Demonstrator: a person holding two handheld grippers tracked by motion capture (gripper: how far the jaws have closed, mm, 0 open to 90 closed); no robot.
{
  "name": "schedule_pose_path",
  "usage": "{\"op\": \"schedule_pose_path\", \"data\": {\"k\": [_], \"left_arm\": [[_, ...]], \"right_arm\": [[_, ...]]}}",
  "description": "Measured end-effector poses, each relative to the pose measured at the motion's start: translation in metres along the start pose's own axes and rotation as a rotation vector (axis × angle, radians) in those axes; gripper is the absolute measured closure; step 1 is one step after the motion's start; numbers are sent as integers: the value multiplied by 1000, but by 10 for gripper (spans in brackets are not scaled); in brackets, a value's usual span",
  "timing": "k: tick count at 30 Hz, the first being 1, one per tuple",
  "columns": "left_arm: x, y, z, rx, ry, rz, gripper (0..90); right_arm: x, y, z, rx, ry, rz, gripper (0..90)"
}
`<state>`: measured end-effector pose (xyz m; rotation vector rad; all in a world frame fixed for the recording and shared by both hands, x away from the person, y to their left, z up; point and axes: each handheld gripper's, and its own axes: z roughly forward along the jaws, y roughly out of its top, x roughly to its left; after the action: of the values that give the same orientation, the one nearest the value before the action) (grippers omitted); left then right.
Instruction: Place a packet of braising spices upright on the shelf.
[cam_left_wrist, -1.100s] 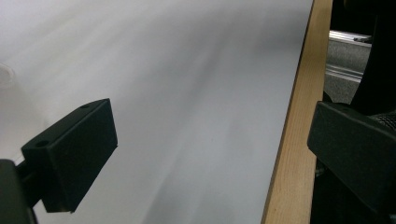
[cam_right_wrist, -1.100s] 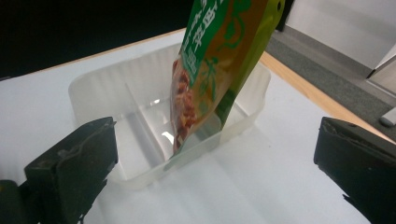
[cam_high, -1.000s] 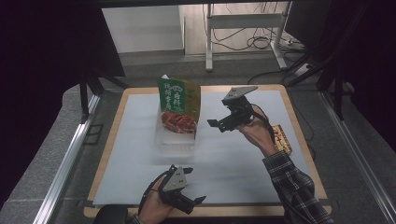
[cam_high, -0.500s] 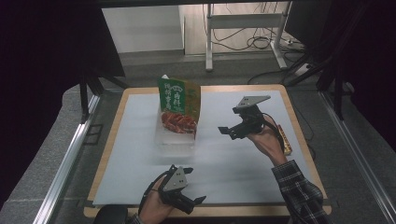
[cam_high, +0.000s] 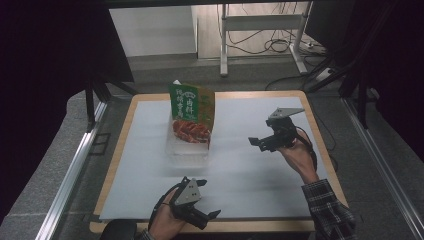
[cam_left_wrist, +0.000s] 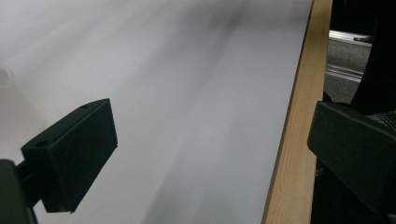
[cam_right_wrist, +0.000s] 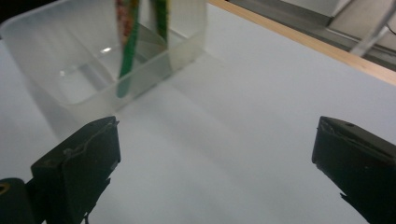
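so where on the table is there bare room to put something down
Bare white sheet lies left of the clear tub, and between the tub and the right gripper, which is open. The near strip by the open left gripper is free too. The middle is crowded: the green snack bag stands in the tub.

Right gripper pulled back from the packet

Right gripper (cam_high: 261, 142) was up close beside the green snack packet (cam_high: 192, 113) a second ago; now it sits lower and further right over the white sheet (cam_high: 235, 170), well apart from the packet and its clear tub (cam_right_wrist: 84, 70), jaws wide apart
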<state>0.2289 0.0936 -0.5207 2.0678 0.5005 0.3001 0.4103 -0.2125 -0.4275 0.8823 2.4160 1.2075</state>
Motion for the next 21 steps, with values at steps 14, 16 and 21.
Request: {"op": "schedule_pose_path", "data": {"k": [14,16,21], "left_arm": [[-1,0,0,2,2,1,12],[-1,0,0,2,2,0,12],[-1,0,0,0,2,0,12]], "right_arm": [[-29,-33,-15,75,-175,68,13],[-34,-39,-17,87,-200,82,13],[-47,-53,-20,127,-244,143,13]]}}
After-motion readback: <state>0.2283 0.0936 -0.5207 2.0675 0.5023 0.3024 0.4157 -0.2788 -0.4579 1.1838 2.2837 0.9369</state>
